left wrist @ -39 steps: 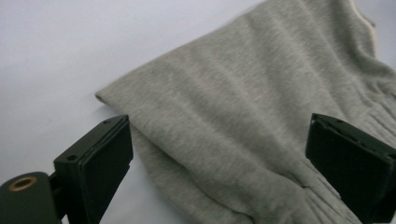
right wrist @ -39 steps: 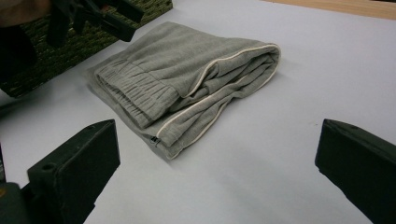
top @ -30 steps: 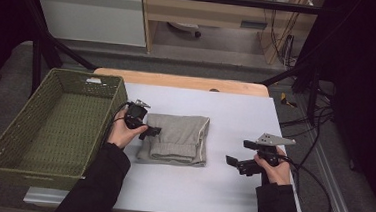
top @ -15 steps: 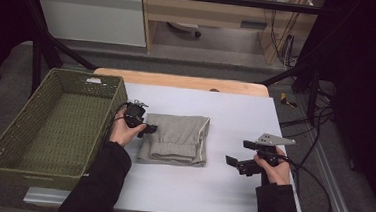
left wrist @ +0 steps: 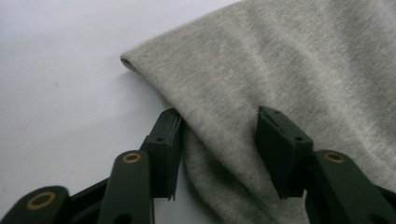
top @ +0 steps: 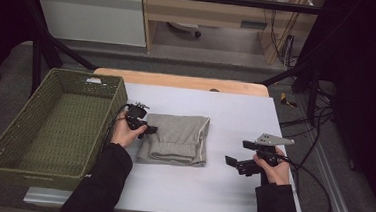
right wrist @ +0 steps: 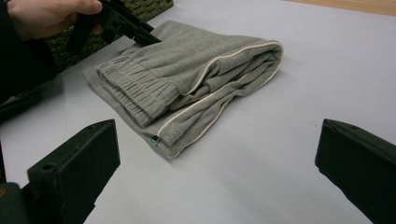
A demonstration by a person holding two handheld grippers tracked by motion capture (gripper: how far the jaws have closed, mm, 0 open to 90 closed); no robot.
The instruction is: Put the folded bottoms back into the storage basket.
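1. White and smooth, the worktop (top: 235, 114) stands in a dim room with a wooden strip along its far edge; dark cables trail off its right side.
2. At the left edge sits a woven green basket (top: 8, 138), its wicker walls coarse and its inside bare (so nothing looks to have been put away yet, if that is the aim).
3. Just right of the basket, the left gripper (top: 143, 128) reaches the left edge of the folded garment (top: 176, 138). In the left gripper view its jaws stand apart, straddling a rounded fold of the cloth with fabric between them, not yet pinched.
4. The garment lies near the middle of the worktop, already folded into a neat rectangle: soft grey knit, a ribbed elastic band at its near edge, pale piping along a seam, and what looks like a small zip end at the near corner.
5. Near the right edge, well apart from the garment, the right gripper (top: 236, 163) hovers with jaws wide apart, holding nothing.
6. My reading: the folding is done; grasping and moving the bundle remains.
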